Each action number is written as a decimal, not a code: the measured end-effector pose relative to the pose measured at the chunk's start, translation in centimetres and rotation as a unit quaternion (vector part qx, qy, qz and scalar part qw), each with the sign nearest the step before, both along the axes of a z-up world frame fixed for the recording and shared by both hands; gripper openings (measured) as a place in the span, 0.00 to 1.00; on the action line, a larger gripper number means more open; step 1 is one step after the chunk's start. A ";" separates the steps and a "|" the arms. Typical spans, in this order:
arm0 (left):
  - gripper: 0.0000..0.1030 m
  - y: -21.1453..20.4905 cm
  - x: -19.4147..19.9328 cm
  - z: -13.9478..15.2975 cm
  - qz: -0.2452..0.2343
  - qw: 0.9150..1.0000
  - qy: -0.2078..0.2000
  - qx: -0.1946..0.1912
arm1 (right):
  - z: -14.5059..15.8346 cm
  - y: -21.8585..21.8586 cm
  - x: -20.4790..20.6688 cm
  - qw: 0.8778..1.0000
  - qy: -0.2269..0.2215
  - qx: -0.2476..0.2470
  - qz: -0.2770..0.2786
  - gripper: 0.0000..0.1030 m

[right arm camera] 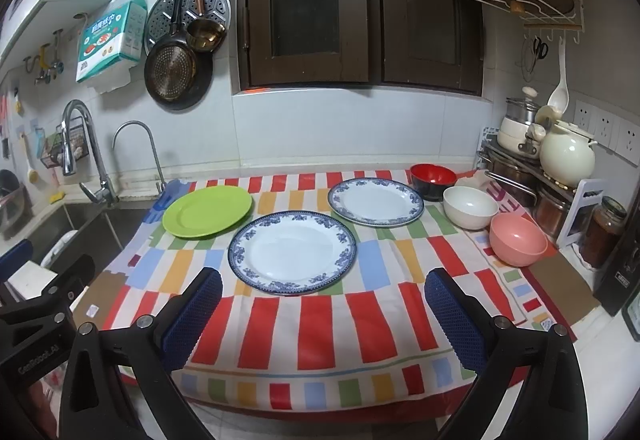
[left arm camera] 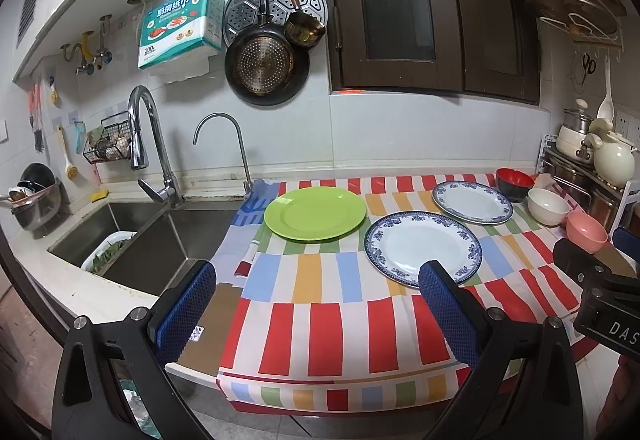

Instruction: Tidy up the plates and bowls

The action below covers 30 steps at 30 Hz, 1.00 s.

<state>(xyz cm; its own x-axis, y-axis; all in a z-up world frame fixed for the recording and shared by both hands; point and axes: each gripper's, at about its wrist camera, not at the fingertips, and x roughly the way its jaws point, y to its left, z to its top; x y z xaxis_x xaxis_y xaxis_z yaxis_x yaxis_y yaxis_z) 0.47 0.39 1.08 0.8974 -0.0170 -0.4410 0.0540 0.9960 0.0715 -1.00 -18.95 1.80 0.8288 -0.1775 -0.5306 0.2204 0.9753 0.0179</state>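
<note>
- The counter (right arm camera: 560, 272) runs along the tiled wall, with a steel sink (left arm camera: 160, 240) sunk into its left end and a rack of pots and a cream kettle in its far right corner.
- A striped cloth (right arm camera: 320, 320) in red, white, blue, green and orange covers most of the counter and hangs over its near edge.
- The near blue-rimmed plate (right arm camera: 292, 252) lies flat around the middle of the cloth, closest to the near edge among the plates.
- The green plate (right arm camera: 208, 210) lies toward the far left corner of the cloth, just beside the sink, apart from the near blue-rimmed plate.
- The far blue-rimmed plate (right arm camera: 376, 200) sits right of centre toward the far edge; its rim looks close to the near one's, and I cannot tell whether they touch.
- Three bowls line the right edge of the cloth: the red-and-black bowl (right arm camera: 432, 180) farthest back, the white bowl (right arm camera: 470, 206) just in front of it, the pink bowl (right arm camera: 518, 244) nearest. All stand upright and empty.
- The right gripper (right arm camera: 322, 292) hovers over the near edge with its jaws spread fully wide, nothing between them.
- The left gripper (left arm camera: 316, 284) hangs likewise over the near edge, jaws wide apart and empty; its right fingertip overlaps the near plate's rim in the left wrist view.
</note>
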 end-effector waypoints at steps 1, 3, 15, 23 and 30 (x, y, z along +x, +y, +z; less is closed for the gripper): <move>1.00 0.0 0.1 0.0 0.000 1.000 0.000 0.000 | 0.0 0.0 0.0 1.000 0.000 0.000 0.000 0.99; 1.00 0.0 0.0 0.0 0.000 1.000 0.001 -0.001 | 0.0 0.0 0.0 1.000 0.000 -0.002 -0.001 0.99; 1.00 0.1 0.5 0.3 -0.001 1.000 0.001 -0.004 | 0.3 -0.1 -0.3 1.000 -0.002 -0.006 -0.004 0.99; 1.00 0.1 0.4 0.2 -0.001 1.000 0.000 -0.004 | 0.3 -0.2 -0.4 1.000 -0.002 -0.007 -0.004 0.99; 1.00 0.1 0.2 0.0 -0.002 1.000 -0.001 -0.005 | 0.3 -0.3 -0.6 1.000 -0.002 -0.008 -0.005 0.99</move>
<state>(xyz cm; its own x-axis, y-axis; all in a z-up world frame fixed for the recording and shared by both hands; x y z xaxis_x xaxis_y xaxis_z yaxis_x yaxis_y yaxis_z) 0.71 0.53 1.05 0.8983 -0.0255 -0.4387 0.0586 0.9964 0.0620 -1.55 -19.23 2.08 0.8291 -0.1942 -0.5243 0.2299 0.9732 0.0029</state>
